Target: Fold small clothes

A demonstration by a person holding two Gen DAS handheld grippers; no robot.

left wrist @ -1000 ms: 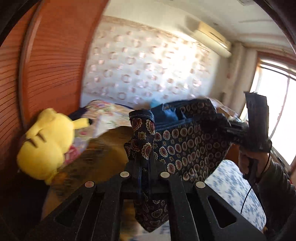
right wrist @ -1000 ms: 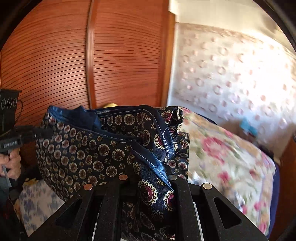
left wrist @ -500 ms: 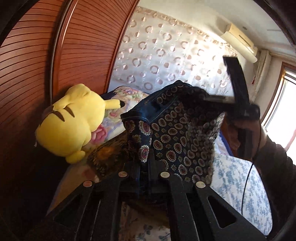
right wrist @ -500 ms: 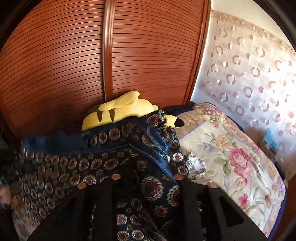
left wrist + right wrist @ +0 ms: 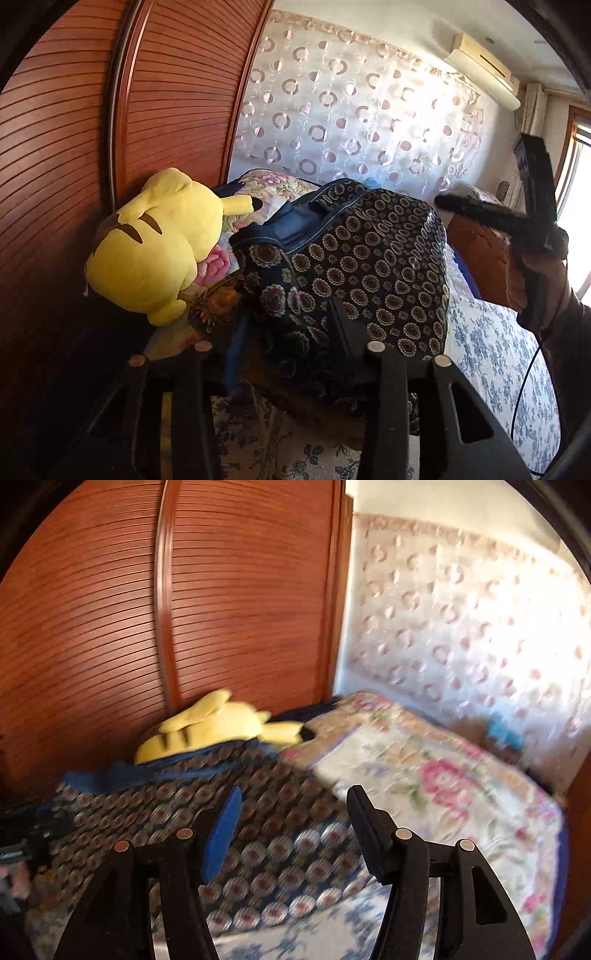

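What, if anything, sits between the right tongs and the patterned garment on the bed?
Nothing visible. The right tongs, jaws apart, point straight at the patterned garment with open space between. The yellow plush lies beyond it by the wardrobe, the floral quilt off to its right.

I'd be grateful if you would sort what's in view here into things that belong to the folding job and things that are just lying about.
Part of the job:
- patterned navy garment
- left gripper, open
- right gripper, open
- blue-flowered bedsheet it lies on

Just lying about:
- yellow plush toy
- floral quilt
- circle-print curtain
- air conditioner
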